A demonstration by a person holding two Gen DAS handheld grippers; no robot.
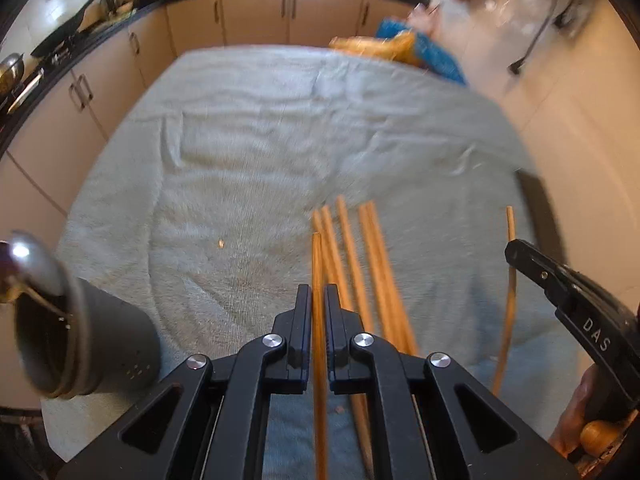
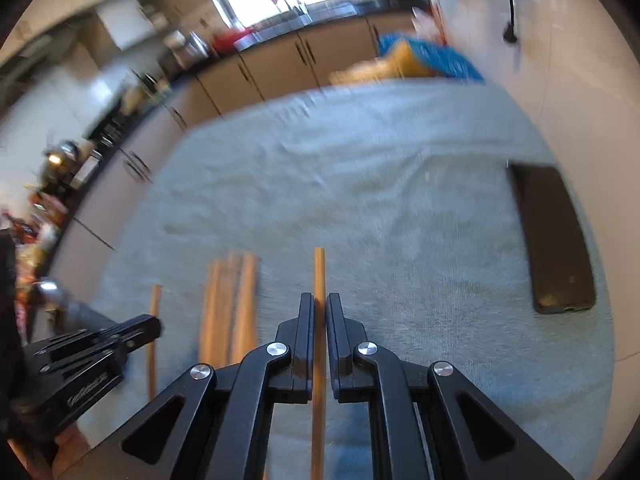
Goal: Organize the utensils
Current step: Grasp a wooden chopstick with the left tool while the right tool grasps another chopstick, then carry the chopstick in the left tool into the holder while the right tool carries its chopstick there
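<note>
My left gripper (image 1: 318, 292) is shut on a wooden chopstick (image 1: 318, 264) that runs forward between its fingers. Several more chopsticks (image 1: 360, 264) lie on the grey towel (image 1: 260, 152) just right of it. A dark cylindrical utensil holder (image 1: 88, 344) with a metal utensil in it stands at the left. My right gripper (image 2: 319, 300) is shut on another chopstick (image 2: 319, 272); it also shows at the right of the left wrist view (image 1: 516, 252). The pile of chopsticks (image 2: 232, 300) lies to its left, with the left gripper (image 2: 154, 326) beyond.
A black phone (image 2: 556, 240) lies on the towel at the right. Kitchen cabinets (image 1: 256, 16) and a dark counter with cookware run along the back and left. A blue and yellow cloth (image 1: 416, 50) lies past the far edge of the towel.
</note>
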